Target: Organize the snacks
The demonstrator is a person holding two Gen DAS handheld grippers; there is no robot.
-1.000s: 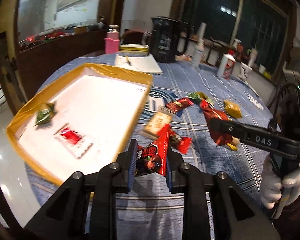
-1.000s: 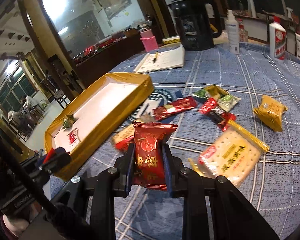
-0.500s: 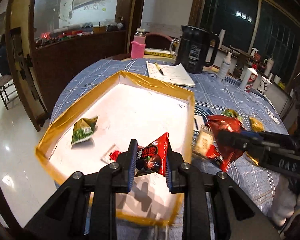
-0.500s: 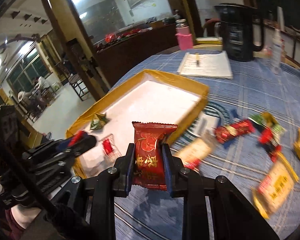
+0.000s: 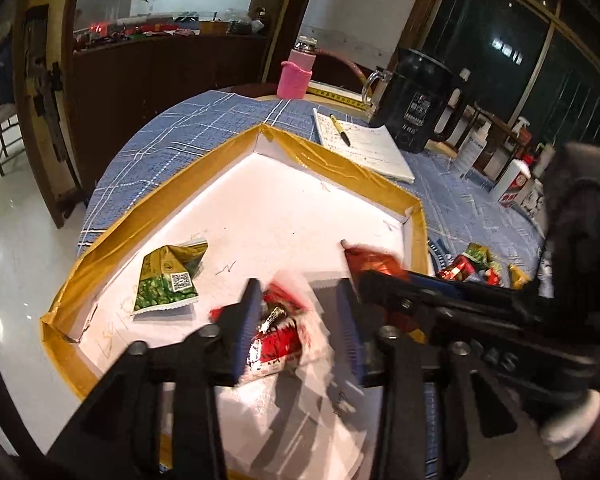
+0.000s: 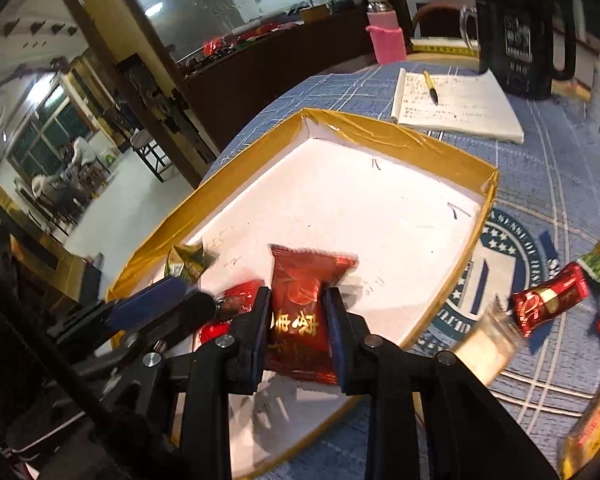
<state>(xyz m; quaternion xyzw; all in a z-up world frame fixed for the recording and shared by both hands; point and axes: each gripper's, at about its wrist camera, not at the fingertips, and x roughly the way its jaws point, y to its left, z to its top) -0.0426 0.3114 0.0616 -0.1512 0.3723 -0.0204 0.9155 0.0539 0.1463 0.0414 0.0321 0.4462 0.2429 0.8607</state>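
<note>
**Two grippers over the snack tray**

A dark red snack packet with gold characters (image 6: 300, 312) was clamped upright between the fingers of the right gripper (image 6: 298, 332), held above the near part of the white tray with gold-taped walls (image 6: 380, 128). The left gripper (image 5: 296, 328) had its fingers spread wide apart over the same tray; a red snack packet (image 5: 278, 338), blurred, showed in the gap between them, touching the left finger but clear of the right one. Whether it lay on the tray floor or was in the air could not be told. A green pea packet (image 5: 166, 280) lay on the tray floor to the left. More snacks, among them a red wrapped candy (image 6: 548, 300), were scattered on the blue checked tablecloth (image 6: 560, 152) right of the tray. Beyond the tray's far wall lay an open notebook (image 6: 456, 108) with a pen (image 6: 430, 86) on it, a black kettle (image 6: 508, 32) behind it, and a pink-sleeved bottle (image 6: 384, 32) further left.
</note>
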